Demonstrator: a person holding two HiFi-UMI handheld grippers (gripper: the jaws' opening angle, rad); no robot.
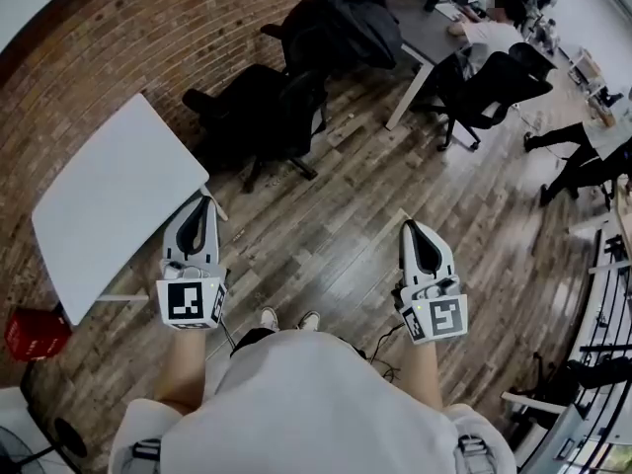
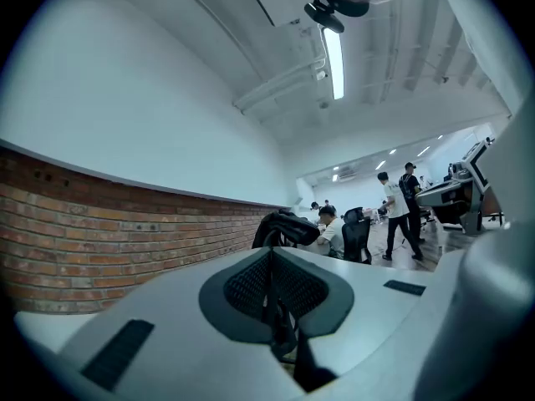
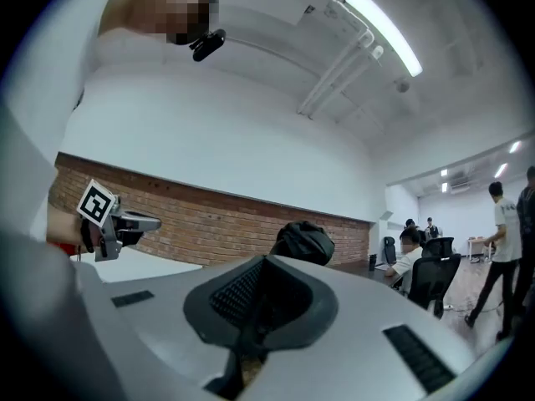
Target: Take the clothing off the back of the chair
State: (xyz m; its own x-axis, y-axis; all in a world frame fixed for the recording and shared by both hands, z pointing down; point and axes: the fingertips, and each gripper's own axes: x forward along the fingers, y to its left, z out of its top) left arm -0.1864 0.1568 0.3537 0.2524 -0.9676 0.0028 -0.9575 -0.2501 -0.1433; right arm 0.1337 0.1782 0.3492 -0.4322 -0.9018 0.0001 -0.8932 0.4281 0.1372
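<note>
A black jacket (image 1: 346, 20) hangs bunched over the back of a black office chair (image 1: 296, 47) at the far side of the room, beside the brick wall. It also shows as a dark heap in the left gripper view, the jacket (image 2: 288, 226), and in the right gripper view, the jacket (image 3: 305, 242). My left gripper (image 1: 204, 199) and right gripper (image 1: 411, 226) are held level in front of me, well short of the chair. Both have their jaws together with nothing between them. The left gripper (image 3: 117, 220) shows at the left of the right gripper view.
A second black chair (image 1: 262, 117) stands nearer, between me and the jacket's chair. A white table (image 1: 118, 196) is at my left, a red box (image 1: 35, 332) beside it. A grey desk (image 1: 425, 23), another chair (image 1: 489, 87) and seated people (image 1: 494, 18) are at the far right.
</note>
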